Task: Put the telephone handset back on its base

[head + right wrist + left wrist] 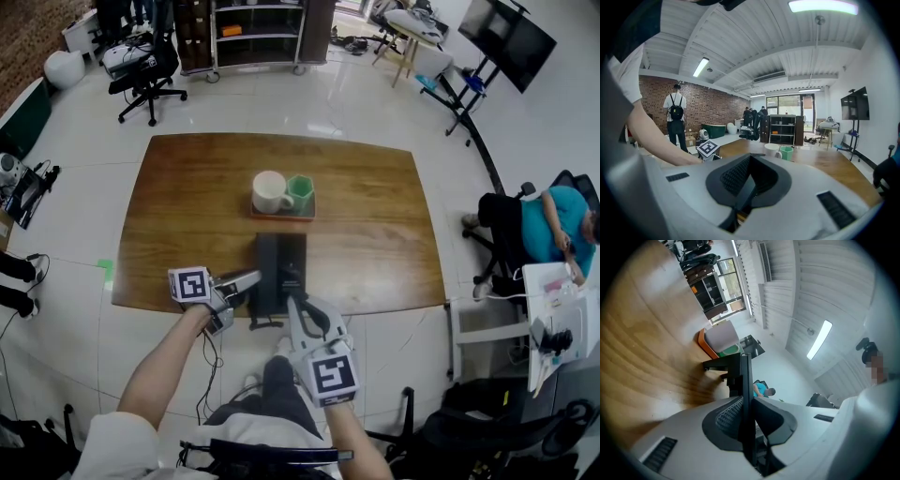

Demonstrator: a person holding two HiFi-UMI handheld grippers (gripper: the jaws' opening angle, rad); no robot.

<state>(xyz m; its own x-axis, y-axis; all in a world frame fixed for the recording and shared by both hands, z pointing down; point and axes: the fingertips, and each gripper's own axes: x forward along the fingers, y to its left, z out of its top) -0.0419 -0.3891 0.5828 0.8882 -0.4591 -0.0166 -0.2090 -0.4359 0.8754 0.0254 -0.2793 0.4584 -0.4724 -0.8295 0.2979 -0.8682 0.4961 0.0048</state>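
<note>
A black telephone lies at the near edge of the wooden table. My left gripper reaches in from the left, rolled on its side, to the telephone's left flank. In the left gripper view its jaws are shut on a thin black bar, the handset, whose far end bends down toward the table top. My right gripper sits at the table's near edge just in front of the telephone. Its jaws meet at the tips and nothing shows between them.
Behind the telephone an orange tray carries a white mug and a green cup. A cable hangs below the table's near edge. A person in teal sits at the right, and an office chair stands at the far left.
</note>
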